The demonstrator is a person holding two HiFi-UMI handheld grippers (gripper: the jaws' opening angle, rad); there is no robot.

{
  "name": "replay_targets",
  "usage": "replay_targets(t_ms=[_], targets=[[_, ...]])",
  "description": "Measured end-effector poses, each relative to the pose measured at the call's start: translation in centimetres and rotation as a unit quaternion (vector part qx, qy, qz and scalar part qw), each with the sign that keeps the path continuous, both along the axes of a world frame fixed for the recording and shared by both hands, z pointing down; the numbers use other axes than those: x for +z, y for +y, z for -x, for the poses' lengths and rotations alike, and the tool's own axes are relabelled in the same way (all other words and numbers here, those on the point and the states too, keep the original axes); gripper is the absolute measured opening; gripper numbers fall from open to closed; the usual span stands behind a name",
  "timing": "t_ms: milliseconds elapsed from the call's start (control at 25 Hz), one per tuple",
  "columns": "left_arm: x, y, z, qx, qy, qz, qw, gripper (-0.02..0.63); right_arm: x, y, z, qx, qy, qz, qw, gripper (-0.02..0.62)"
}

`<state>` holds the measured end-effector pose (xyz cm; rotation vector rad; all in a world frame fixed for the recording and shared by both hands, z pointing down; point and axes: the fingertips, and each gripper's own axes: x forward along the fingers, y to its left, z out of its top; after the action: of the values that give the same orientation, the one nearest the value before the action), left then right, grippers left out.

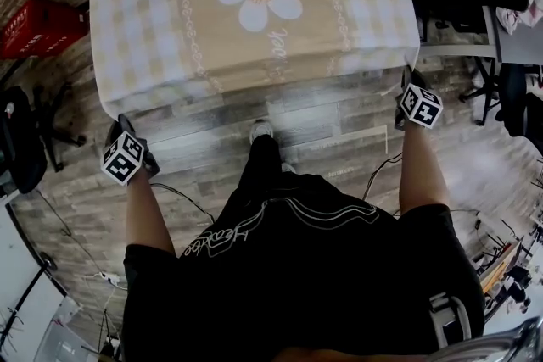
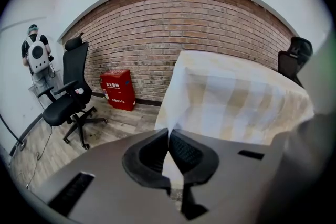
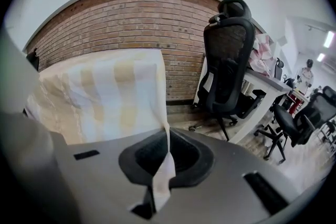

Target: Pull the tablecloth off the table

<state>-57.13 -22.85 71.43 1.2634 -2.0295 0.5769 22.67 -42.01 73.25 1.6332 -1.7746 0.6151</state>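
Observation:
A beige and white checked tablecloth with a white daisy covers the table ahead of me in the head view. My left gripper is shut on the cloth's near left corner. My right gripper is shut on its near right corner. In the left gripper view the tablecloth hangs down and a fold of it is pinched between the jaws of the left gripper. In the right gripper view the tablecloth drops into the right gripper, whose jaws clamp a thin strip of it.
A red box stands by the brick wall at the left. Black office chairs stand on both sides, with a desk at the right. A person stands far left. Cables lie on the wood floor.

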Motion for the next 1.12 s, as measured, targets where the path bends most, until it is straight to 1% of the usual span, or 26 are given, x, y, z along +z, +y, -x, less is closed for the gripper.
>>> replay_targets(t_ms=[160, 320, 600, 840, 1120], targets=[[-1.5, 0.7, -0.5, -0.005, -0.004, -0.008, 0.9999, 0.006, -1.5, 0.8, 0.1, -0.001, -0.012, -0.013, 1.000, -0.003], [-3.5, 1.1, -1.1, -0.007, -0.009, -0.022, 0.9997, 0.005, -3.2, 1.2, 0.2, 0.016, -0.044, -0.025, 0.999, -0.003], [-6.7, 0.7, -1.8, -0.001, -0.026, -0.042, 0.9988, 0.006, -6.4, 1.1, 0.5, 0.001, -0.056, -0.051, 0.997, -0.003], [-8.7, -0.3, -1.8, 0.003, -0.025, -0.057, 0.9981, 0.006, -9.9, 0.8, 1.1, -0.009, -0.065, -0.079, 0.995, -0.003], [-9.0, -0.2, -0.9, -0.010, -0.021, -0.052, 0.9984, 0.006, -12.8, 0.8, 1.8, -0.016, -0.074, -0.099, 0.992, -0.003]])
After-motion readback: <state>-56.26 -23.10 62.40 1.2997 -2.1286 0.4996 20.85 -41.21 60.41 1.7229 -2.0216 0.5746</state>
